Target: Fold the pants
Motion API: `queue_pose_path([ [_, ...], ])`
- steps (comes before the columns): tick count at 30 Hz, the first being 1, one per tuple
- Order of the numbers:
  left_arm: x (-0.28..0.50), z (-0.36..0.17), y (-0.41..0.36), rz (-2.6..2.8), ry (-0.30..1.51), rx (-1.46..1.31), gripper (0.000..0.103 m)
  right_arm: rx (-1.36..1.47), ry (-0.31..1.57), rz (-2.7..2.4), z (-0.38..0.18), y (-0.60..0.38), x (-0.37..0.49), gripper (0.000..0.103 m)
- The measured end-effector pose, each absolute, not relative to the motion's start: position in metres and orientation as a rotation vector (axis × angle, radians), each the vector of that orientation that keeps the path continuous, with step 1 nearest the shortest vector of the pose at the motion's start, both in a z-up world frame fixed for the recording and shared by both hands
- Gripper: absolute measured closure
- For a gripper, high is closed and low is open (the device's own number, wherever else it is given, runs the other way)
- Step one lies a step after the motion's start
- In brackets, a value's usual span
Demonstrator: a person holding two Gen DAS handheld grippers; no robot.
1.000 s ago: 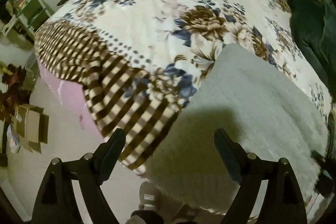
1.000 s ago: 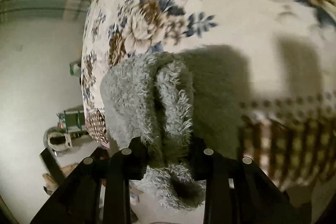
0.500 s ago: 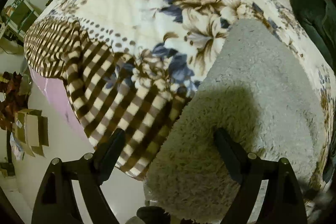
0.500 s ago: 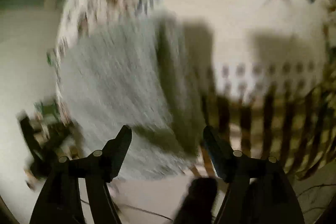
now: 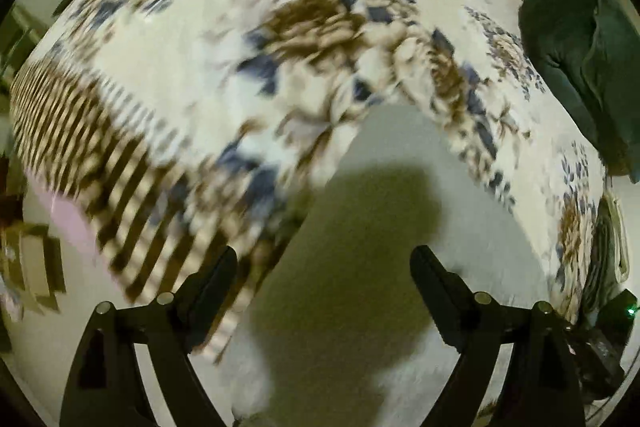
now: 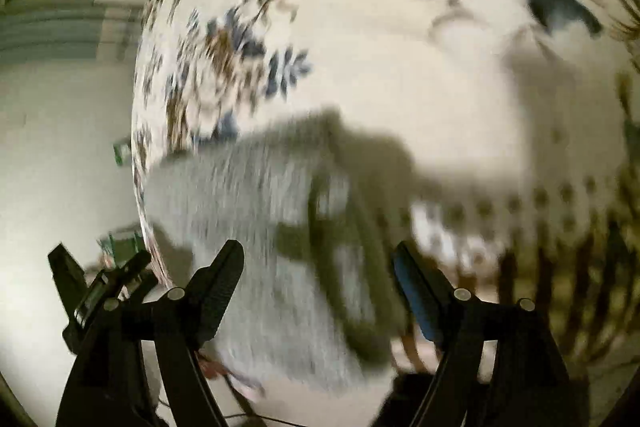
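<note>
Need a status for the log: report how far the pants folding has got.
Partly done: the grey fleece pants lie on the floral bedspread with one layer apparently doubled over. In hand: nothing; the right tool is opening over the fabric, and the left tool is open. Left: the remaining folds.

A: What's covering the bed?
B: A cream bedspread (image 5: pixel 192 39) with brown and blue flowers is lying across it, its brown checked border (image 5: pixel 120 195) hanging over the edge.
A: Anything else?
B: A dark green blanket (image 5: pixel 572 59) is sitting bunched at the far right, and cardboard boxes (image 5: pixel 36 267) are standing on the floor at left, blurred.
</note>
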State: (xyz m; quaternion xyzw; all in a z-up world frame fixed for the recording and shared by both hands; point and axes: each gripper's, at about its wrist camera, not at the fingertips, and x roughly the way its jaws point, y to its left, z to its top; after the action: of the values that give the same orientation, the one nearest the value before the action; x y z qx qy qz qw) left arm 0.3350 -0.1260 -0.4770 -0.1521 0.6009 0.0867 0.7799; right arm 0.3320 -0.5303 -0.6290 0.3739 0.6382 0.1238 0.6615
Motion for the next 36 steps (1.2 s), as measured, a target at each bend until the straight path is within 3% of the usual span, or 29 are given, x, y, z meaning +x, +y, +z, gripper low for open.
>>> queue_pose_path([
  [1,0.35,-0.484,-0.13,0.181,1.315,-0.32,0.015,0.857,1.465,0.279,-0.636,-0.523,0.334,0.029],
  [2,0.359,-0.49,-0.132,0.177,1.329,-0.313,0.015,0.881,1.474,0.284,-0.644,-0.517,0.337,0.054],
  [3,0.374,-0.501,-0.134,0.163,1.352,-0.308,0.015,0.889,1.466,0.277,-0.645,-0.517,0.339,0.064],
  [6,0.403,-0.53,-0.133,0.152,1.412,-0.302,0.01,0.833,1.365,0.21,-0.629,-0.516,0.343,0.071],
  [8,0.408,-0.542,-0.126,0.136,1.434,-0.354,0.0,0.789,1.346,0.166,-0.633,-0.51,0.35,0.072],
  [13,0.396,-0.55,-0.111,0.101,1.443,-0.486,0.0,0.81,1.441,0.149,-0.662,-0.501,0.363,0.067],
  [15,0.385,-0.533,-0.11,0.083,1.421,-0.484,0.0,0.856,1.454,0.189,-0.655,-0.505,0.363,0.044],
  [17,0.37,-0.516,-0.108,0.035,1.381,-0.498,0.0,0.892,1.423,0.252,-0.643,-0.513,0.35,0.012],
  [19,0.355,-0.508,-0.108,-0.031,1.36,-0.541,0.0,0.911,1.425,0.289,-0.643,-0.515,0.336,0.004],
  [25,0.324,-0.548,-0.114,-0.111,1.475,-0.476,0.0,1.016,1.55,0.389,-0.7,-0.487,0.297,0.003],
  [33,0.314,-0.576,-0.088,-0.211,1.456,-0.719,0.002,1.19,1.466,0.481,-0.722,-0.459,0.305,0.001],
  [34,0.314,-0.574,-0.09,-0.227,1.447,-0.712,0.007,1.18,1.454,0.493,-0.718,-0.454,0.308,0.004],
  [35,0.312,-0.57,-0.092,-0.249,1.43,-0.711,0.019,1.151,1.448,0.5,-0.714,-0.449,0.31,0.016],
  [36,0.312,-0.567,-0.093,-0.253,1.42,-0.703,0.023,1.11,1.448,0.507,-0.709,-0.442,0.313,0.025],
])
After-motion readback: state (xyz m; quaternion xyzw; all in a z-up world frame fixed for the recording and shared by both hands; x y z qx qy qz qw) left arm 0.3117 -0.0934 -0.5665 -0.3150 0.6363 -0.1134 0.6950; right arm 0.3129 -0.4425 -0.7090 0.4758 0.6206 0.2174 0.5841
